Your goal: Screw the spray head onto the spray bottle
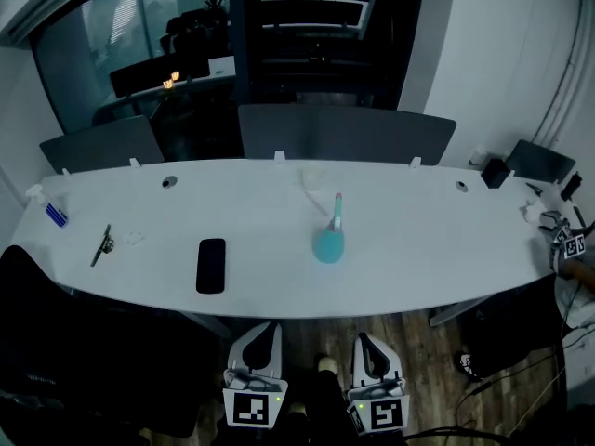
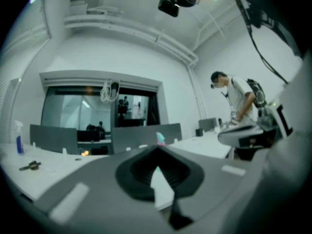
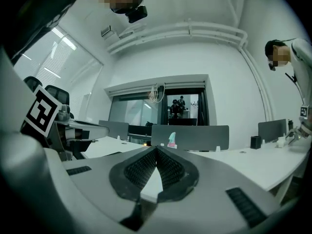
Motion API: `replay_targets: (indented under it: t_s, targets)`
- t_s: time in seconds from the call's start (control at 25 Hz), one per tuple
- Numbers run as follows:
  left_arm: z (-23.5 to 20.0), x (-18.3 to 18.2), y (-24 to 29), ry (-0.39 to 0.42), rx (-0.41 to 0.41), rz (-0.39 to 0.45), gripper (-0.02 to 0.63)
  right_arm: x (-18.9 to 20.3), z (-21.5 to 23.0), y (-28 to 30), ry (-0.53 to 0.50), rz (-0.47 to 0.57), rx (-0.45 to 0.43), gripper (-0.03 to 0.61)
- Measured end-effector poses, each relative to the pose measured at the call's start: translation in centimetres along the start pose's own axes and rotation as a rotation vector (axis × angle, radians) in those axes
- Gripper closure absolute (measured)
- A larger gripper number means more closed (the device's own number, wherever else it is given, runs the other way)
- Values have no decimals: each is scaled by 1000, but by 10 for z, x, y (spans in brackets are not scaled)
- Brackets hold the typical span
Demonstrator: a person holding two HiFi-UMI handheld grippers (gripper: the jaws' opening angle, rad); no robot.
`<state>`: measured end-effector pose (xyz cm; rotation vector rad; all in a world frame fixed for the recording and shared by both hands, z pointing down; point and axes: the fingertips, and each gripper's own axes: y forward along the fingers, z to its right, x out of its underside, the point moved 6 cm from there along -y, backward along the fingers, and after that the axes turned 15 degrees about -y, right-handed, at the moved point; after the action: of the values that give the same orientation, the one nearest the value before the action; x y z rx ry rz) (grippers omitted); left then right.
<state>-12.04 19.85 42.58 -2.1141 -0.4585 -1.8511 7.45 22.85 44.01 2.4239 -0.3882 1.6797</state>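
Note:
A teal spray bottle (image 1: 326,245) stands near the middle of the white table (image 1: 418,249), and a pink and teal spray head (image 1: 337,210) rises from its top. How tightly the head sits I cannot tell. Its tip shows over the jaws as the spray head (image 2: 160,138) in the left gripper view and the spray head (image 3: 171,139) in the right gripper view. My left gripper (image 1: 268,327) and right gripper (image 1: 365,339) hang side by side short of the table's near edge, both shut and empty. The left gripper (image 2: 157,152) and right gripper (image 3: 156,150) point level at the bottle.
A black phone (image 1: 211,265) lies left of the bottle, with a small dark tool (image 1: 101,245) and a blue bottle (image 1: 56,215) further left. Clear plastic (image 1: 311,177) lies behind the bottle. Grey screens (image 1: 344,133) line the far edge. A person (image 2: 239,99) works at the table's right end.

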Motion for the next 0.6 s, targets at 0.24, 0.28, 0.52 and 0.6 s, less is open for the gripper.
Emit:
replay_targets:
  t_s: [0.24, 0.28, 0.52, 0.6]
  targets:
    - [20, -14, -24, 54, 25, 35, 611, -16, -3, -27, -1, 28, 26, 575]
    - [24, -15, -26, 59, 26, 39, 611, -18, -3, -30, -3, 39, 28, 575]
    - [50, -24, -35, 33, -11, 76, 611, -35, 14, -41, 0, 76, 20, 575]
    - [58, -22, -41, 11, -24, 87, 611, -41, 17, -46, -13, 73, 16, 575]
